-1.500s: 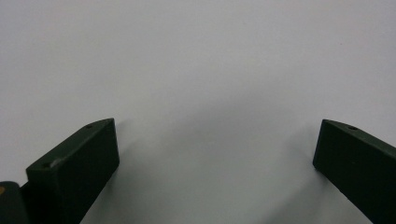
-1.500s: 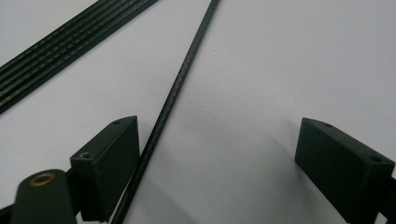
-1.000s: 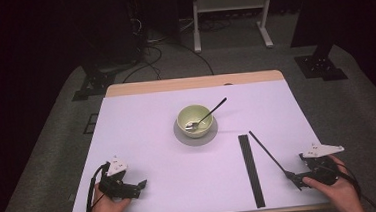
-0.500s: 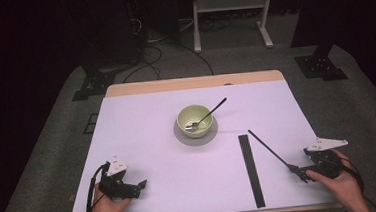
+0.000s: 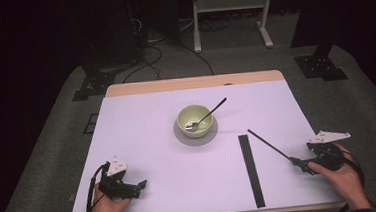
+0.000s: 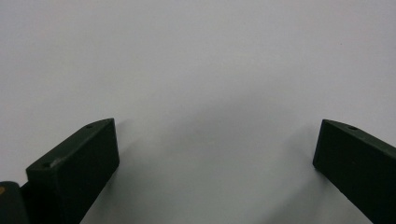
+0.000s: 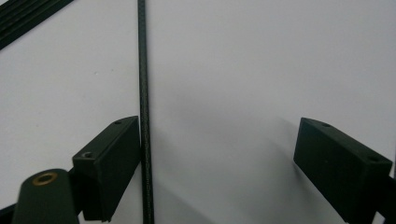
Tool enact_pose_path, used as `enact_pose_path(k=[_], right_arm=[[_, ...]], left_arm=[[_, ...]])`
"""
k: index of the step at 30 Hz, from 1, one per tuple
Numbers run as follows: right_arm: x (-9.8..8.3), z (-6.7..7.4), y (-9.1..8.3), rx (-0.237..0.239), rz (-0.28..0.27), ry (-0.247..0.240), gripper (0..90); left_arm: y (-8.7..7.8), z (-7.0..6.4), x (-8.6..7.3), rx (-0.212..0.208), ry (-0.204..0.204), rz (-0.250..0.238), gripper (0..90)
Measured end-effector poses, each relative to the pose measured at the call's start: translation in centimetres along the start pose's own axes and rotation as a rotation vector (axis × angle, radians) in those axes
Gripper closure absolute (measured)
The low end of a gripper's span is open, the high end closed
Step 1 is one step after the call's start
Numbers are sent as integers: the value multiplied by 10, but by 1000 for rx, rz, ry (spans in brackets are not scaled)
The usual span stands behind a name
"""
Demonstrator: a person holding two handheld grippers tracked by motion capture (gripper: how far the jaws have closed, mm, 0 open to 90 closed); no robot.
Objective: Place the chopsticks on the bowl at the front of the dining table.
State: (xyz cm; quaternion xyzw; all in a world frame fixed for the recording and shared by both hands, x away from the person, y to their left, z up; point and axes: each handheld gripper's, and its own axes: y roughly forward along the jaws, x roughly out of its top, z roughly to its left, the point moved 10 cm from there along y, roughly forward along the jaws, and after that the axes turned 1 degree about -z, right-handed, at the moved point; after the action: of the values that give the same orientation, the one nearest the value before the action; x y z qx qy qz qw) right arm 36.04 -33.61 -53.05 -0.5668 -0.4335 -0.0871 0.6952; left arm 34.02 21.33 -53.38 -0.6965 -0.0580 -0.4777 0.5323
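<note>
Right claw [image 7: 219, 158] agape, rod [image 7: 144, 93] against one jaw

Table [image 5: 143, 139]: centre of the frame.
Bowl [image 5: 195, 119]: middle of the table, on a round mat [image 5: 196, 135]; a spoon [image 5: 207, 115] lies in it, handle leaning out over the rim toward the upper right.
Flat strip bundle [image 5: 251, 169]: lower right of the bowl, running toward the near edge.
Thin rod [image 5: 270, 145]: right of the strips, slanting from upper left to lower right, its near end at the right tool [image 5: 308, 168]; in the right gripper view the rod [image 7: 144, 112] lies against the left jaw, possibly touching.
Left tool [image 5: 139, 185]: lower left of the table, on bare surface.
</note>
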Motion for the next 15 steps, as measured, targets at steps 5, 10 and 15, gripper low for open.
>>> enact_pose_path(k=[5,10,15], right_arm=[[1,-1,2,14,-4,6,149],[4,3,1,30,-16,3,193],[7,5,0,40,-24,0,209]], left_arm=[[0,0,0,0,-3,-3,0],[0,0,0,0,-1,-1,0],[0,0,0,0,-1,-1,0]])
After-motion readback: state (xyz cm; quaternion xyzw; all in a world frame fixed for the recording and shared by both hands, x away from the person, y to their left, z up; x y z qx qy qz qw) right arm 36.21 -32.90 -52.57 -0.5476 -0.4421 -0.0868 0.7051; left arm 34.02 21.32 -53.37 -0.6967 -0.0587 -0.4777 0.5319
